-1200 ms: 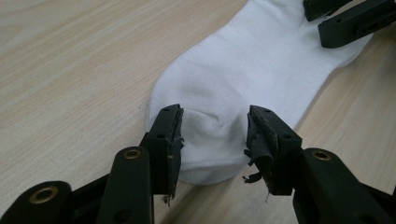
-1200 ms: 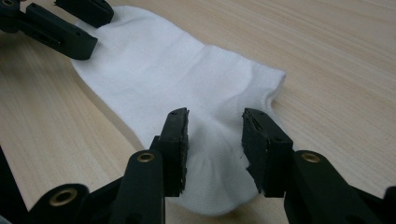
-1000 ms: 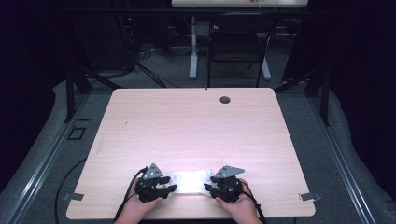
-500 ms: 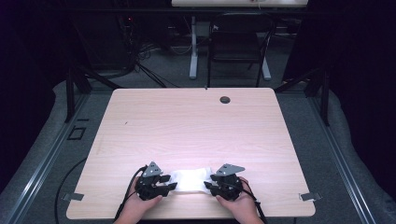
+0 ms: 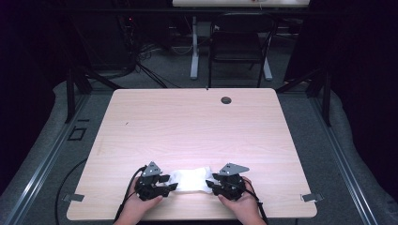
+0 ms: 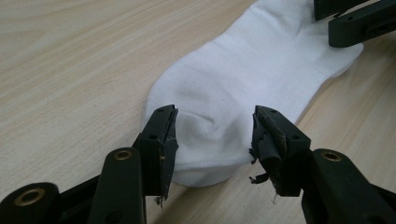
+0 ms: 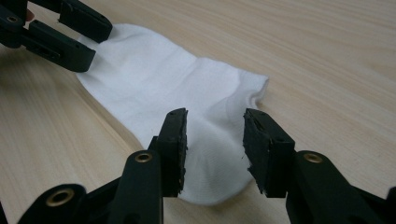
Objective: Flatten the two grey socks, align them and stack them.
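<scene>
Low in the centre of the high view, the sock (image 5: pixel 190 179) lies flat on the table (image 5: pixel 197 126), long axis left-right, one end between each tool: left gripper (image 6: pixel 212 135) just spreading wider, right gripper (image 7: pixel 215 135) released, neither pinching it.

You're at a light wood-grain table (image 5: pixel 197 136) with a round cable grommet (image 5: pixel 226 100) near its far edge. Grey carpet floor (image 5: pixel 51 140) around it, metal rails (image 5: pixel 42 164) along both sides. Behind: a black chair (image 5: pixel 239 42), a white desk leg (image 5: pixel 194 47), loose cables (image 5: pixel 141 61). Room's dark; the light falls on the tabletop.
</scene>
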Tool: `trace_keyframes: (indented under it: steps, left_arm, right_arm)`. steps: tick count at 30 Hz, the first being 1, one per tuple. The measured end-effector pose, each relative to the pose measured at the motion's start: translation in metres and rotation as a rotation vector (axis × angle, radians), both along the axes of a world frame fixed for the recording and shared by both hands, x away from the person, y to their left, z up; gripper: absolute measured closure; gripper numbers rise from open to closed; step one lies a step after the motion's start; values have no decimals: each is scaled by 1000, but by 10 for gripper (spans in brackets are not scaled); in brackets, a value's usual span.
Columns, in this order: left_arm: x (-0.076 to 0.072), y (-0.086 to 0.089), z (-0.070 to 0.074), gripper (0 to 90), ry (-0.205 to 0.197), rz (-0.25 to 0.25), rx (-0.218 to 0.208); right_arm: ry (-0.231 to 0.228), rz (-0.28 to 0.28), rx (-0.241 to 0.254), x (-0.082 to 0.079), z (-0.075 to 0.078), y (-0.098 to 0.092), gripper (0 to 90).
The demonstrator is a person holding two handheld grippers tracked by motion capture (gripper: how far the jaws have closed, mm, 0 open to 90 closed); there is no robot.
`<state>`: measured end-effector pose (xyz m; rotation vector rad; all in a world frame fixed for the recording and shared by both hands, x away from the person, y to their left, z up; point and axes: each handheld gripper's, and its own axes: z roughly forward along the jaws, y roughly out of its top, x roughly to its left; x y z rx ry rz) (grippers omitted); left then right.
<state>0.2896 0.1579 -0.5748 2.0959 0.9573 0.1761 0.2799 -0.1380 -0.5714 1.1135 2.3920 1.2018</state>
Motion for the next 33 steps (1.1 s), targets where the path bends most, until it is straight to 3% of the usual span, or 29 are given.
trace_keyframes:
  steps: [7,15,24,30,33]
  left_arm:
    - [-1,8,8,466,-19,21,-33]
    - [1,23,13,463,-27,62,-41]
    - [5,40,16,463,-43,114,-39]
    - [9,51,15,463,-17,145,-66]
    - [10,54,14,463,-15,157,-59]
  right_arm:
    - [-21,-16,23,-3,7,-4,586]
    - [-38,-43,36,-5,12,-13,583]
    - [-21,-106,48,0,11,-29,585]
    - [0,-149,52,3,8,-39,586]
    - [8,-161,47,4,7,-41,586]
